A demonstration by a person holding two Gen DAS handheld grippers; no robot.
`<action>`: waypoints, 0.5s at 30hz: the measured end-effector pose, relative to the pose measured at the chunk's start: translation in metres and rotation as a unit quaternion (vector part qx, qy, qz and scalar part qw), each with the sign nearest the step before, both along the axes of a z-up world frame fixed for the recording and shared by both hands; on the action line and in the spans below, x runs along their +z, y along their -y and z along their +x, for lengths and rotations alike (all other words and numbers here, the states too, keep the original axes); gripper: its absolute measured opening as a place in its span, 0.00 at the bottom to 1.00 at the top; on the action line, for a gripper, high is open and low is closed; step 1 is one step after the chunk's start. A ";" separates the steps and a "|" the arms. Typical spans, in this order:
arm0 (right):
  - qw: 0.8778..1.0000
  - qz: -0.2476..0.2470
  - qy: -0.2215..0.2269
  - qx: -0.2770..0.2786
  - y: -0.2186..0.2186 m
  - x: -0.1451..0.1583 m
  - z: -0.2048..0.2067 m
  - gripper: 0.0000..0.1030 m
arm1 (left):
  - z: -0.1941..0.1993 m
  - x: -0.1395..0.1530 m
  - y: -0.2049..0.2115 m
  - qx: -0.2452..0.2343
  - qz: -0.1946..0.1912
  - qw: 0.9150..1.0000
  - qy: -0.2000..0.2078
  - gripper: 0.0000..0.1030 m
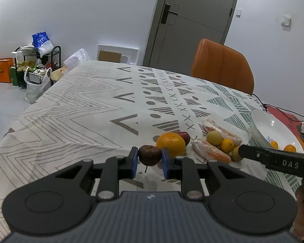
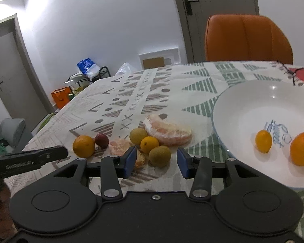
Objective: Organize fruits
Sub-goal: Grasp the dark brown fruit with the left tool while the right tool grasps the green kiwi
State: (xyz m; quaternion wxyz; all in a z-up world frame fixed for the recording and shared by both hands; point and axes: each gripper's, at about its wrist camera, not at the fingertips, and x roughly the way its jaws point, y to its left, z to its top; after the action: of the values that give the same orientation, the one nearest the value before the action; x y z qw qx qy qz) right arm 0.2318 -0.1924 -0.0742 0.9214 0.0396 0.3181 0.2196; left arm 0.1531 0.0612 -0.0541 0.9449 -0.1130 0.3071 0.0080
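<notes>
Two fruits in bowl (image 2: 243, 109), right view only; left hand-held gripper (image 1: 149, 160) round brown fruit (image 1: 149, 155).

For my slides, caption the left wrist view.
Left gripper pinches a small brown fruit beside scattered fruit; white bowl at right.

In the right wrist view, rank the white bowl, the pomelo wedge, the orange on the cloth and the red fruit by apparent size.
1. White bowl
2. Pomelo wedge
3. Orange on the cloth
4. Red fruit
The bowl is nearer the camera, which exaggerates its size.
</notes>
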 end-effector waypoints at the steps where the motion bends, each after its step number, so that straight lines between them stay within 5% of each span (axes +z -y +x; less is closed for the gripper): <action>1: 1.000 -0.005 0.003 -0.002 -0.002 0.000 0.000 0.43 | -0.001 0.001 -0.002 0.002 -0.001 1.000 0.000 0.22; 6: 1.000 -0.015 -0.001 -0.005 -0.008 -0.004 0.007 0.40 | -0.004 0.004 -0.008 0.008 -0.003 1.000 0.005 0.22; 9: 0.999 -0.037 -0.009 0.002 -0.014 -0.011 0.009 0.24 | -0.006 0.006 -0.011 0.010 -0.008 1.000 0.008 0.22; 15: 0.999 -0.027 0.017 -0.002 -0.008 0.001 -0.002 0.24 | -0.007 0.016 -0.005 -0.002 -0.011 1.000 0.019 0.22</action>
State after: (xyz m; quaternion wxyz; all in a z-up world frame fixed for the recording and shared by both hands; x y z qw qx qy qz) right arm 0.2300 -0.1842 -0.0734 0.9279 0.0118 0.3084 0.2093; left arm 0.1465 0.0661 -0.0379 0.9494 -0.1231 0.2890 0.0008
